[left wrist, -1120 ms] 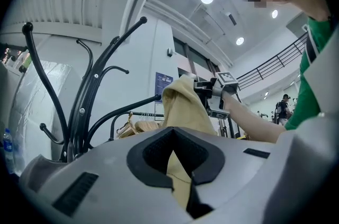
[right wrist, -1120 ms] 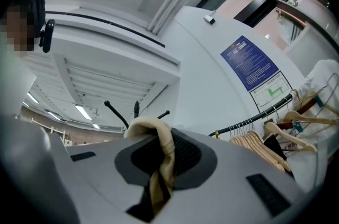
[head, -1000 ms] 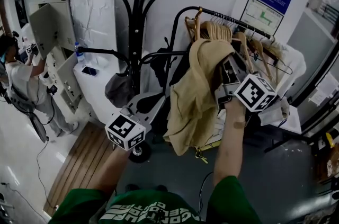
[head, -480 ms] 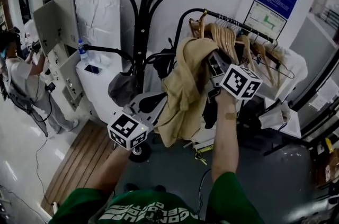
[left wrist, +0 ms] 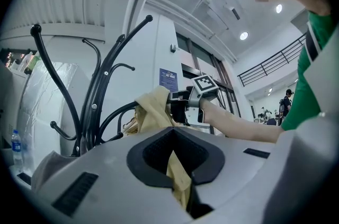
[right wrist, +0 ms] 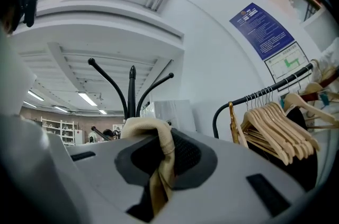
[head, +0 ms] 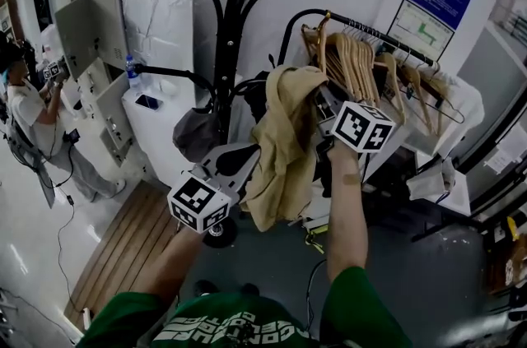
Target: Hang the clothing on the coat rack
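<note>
The left gripper [left wrist: 179,188] and right gripper [right wrist: 157,178] each have their jaws clamped on the crumpled, drooping tan garment [head: 284,145] beside the black coat rack [head: 232,34].

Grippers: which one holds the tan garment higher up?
The right gripper, lifted high, jaws shut on the bunched top of the tan garment; the left gripper pinches its fabric lower down.

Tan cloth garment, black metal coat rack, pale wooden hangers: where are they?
Tan cloth garment [head: 284,142]: head view, middle of the draped fabric.
Black metal coat rack [head: 231,50]: head view, central pole.
Pale wooden hangers [head: 354,62]: head view, shoulder of one hanger.
</note>
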`<state>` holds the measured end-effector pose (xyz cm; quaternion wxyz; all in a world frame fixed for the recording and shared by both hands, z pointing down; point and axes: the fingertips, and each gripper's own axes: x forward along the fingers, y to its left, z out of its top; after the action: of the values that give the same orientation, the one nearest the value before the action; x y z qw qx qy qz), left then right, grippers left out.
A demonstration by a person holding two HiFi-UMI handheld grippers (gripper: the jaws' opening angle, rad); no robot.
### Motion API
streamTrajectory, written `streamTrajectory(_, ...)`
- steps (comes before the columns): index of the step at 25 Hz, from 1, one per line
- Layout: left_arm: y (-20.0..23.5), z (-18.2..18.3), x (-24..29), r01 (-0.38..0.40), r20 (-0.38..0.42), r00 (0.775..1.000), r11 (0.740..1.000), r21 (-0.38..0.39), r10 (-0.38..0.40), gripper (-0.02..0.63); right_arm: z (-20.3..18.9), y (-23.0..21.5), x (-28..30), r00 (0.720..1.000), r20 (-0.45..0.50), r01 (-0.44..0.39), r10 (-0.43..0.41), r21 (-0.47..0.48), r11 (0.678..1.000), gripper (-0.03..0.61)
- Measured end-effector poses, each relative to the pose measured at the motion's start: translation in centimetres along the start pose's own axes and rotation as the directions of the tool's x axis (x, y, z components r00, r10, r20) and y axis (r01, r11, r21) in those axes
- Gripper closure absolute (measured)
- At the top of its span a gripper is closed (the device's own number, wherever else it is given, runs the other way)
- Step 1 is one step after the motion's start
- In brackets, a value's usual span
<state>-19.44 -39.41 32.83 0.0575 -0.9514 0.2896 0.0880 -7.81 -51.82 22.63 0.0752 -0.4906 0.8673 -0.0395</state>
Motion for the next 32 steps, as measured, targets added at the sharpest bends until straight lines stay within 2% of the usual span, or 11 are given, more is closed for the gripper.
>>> streamTrajectory(9, 0.1, -0.2, 0.0, 0.002, -0.004, 1.000, 1.000, -0.013, -0.002, 0.611, -2.4, 0.5, -0.8, 1.000, -0.010, -0.020, 0.020, -0.034, 0.999, 0.541)
streamTrajectory(19, -0.1, -1.6, 0.1, 0.020, -0.024, 0.999, 0.999, -0.035, -0.021, 0.611, -3.6, 1.4, -2.5, 0.998, 0.036, -0.052, 0.056, -0.100, 0.994, 0.541)
streamTrajectory(24, -0.1, -2.2, -0.4, 0.028, -0.036, 0.999, 0.999, -0.039, -0.030, 0.611, -3.7, 1.8, -3.5, 0.997, 0.051, -0.058, 0.063, -0.096, 0.994, 0.532)
streamTrajectory(28, 0.6, -2.3, -1.2, 0.024, -0.031, 0.999, 0.999, -0.049, -0.026, 0.611, -3.9, 2.2, -4.8, 0.995, 0.065, -0.066, 0.071, -0.080, 0.995, 0.494)
streamTrajectory(32, 0.4, -2.7, -1.8, 0.043, -0.022, 0.999, 0.997, -0.060, -0.044, 0.611, -4.6, 1.8, -7.2, 0.996, 0.083, -0.016, 0.021, -0.060, 0.998, 0.479)
